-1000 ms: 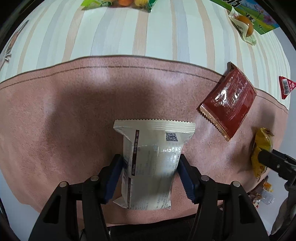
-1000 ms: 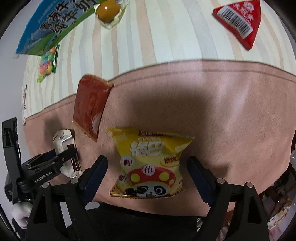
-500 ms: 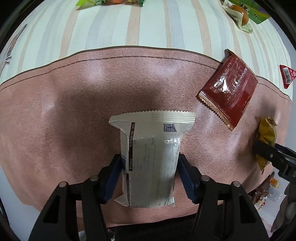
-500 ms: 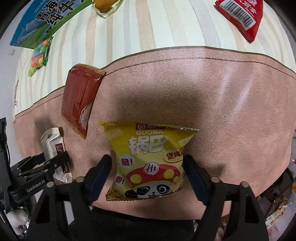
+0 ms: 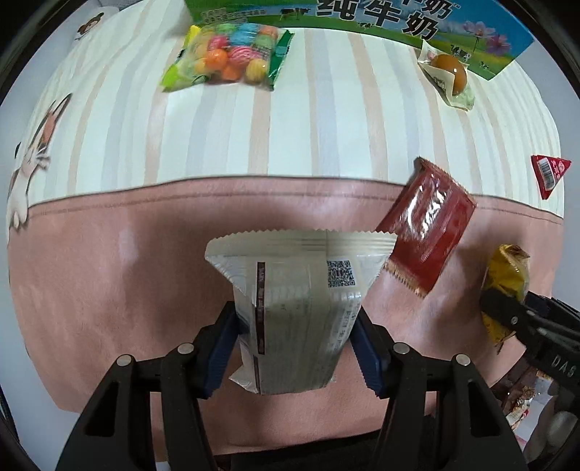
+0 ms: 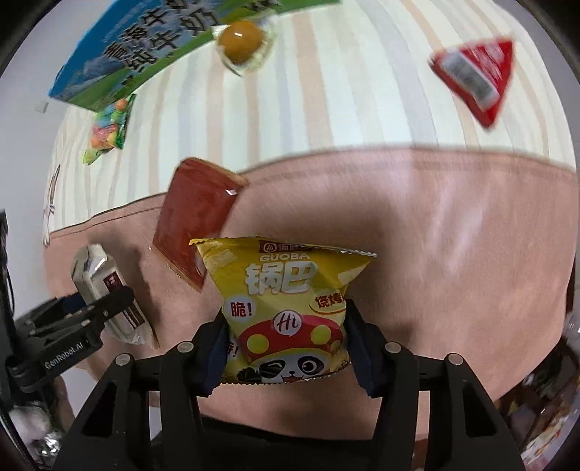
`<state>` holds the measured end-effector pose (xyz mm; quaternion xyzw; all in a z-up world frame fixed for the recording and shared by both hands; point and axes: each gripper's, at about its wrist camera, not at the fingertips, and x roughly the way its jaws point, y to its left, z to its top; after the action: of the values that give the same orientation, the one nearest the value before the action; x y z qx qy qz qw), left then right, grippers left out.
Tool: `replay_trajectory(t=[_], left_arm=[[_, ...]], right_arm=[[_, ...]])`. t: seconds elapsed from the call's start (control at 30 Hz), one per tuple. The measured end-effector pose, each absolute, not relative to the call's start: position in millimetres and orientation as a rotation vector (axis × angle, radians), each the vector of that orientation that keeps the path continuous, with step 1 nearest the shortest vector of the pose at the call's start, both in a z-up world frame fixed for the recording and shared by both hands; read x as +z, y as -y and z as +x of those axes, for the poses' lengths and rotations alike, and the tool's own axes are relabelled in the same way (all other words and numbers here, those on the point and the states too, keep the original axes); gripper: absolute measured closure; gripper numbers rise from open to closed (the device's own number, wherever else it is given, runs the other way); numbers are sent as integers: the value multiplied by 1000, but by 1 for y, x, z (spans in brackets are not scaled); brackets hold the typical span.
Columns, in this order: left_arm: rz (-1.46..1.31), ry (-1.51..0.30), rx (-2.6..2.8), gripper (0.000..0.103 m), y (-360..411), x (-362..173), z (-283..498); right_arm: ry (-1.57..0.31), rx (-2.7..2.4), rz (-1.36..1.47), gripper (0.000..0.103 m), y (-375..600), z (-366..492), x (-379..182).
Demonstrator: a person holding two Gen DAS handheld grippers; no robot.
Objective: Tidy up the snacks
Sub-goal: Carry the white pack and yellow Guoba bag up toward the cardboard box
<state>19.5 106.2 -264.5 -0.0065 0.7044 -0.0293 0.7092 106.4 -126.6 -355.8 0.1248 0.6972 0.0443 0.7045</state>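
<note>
My left gripper (image 5: pixel 295 337) is shut on a white snack packet (image 5: pixel 301 308) and holds it above the pink blanket (image 5: pixel 108 275). My right gripper (image 6: pixel 286 340) is shut on a yellow panda crisps bag (image 6: pixel 290 308), also lifted. Each gripper shows in the other's view: the white packet (image 6: pixel 105 290) at the left, the yellow bag (image 5: pixel 505 286) at the right. A dark red packet (image 5: pixel 424 224) lies on the blanket between them.
On the striped sheet (image 5: pixel 326 119) lie a bag of coloured candies (image 5: pixel 228 58), a wrapped egg (image 5: pixel 447 72), a red triangular packet (image 5: pixel 547 174) and a blue-green milk carton box (image 5: pixel 362 18). The blanket's near edge drops off below the grippers.
Both grippers have lifted with their packets and tilted up, so more of the striped sheet shows. The right gripper closed tighter on the yellow bag.
</note>
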Motion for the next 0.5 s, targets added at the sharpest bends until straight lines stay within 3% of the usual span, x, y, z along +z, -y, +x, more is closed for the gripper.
replay_trajectory(t=[0.1, 0.17, 0.33, 0.5], left_arm=[[-34, -1636, -81, 44, -105, -285, 25], [-39, -1681, -106, 44, -105, -300, 22], [-72, -1682, -104, 46, -111, -296, 21], [-42, -1647, -82, 46, -108, -278, 18]], right_arm=[[-1601, 91, 259, 39, 123, 122, -367], [-1614, 96, 263, 30, 119, 123, -368], [-1616, 67, 311, 26, 120, 128, -373], [-1562, 77, 265, 47, 122, 130, -367]])
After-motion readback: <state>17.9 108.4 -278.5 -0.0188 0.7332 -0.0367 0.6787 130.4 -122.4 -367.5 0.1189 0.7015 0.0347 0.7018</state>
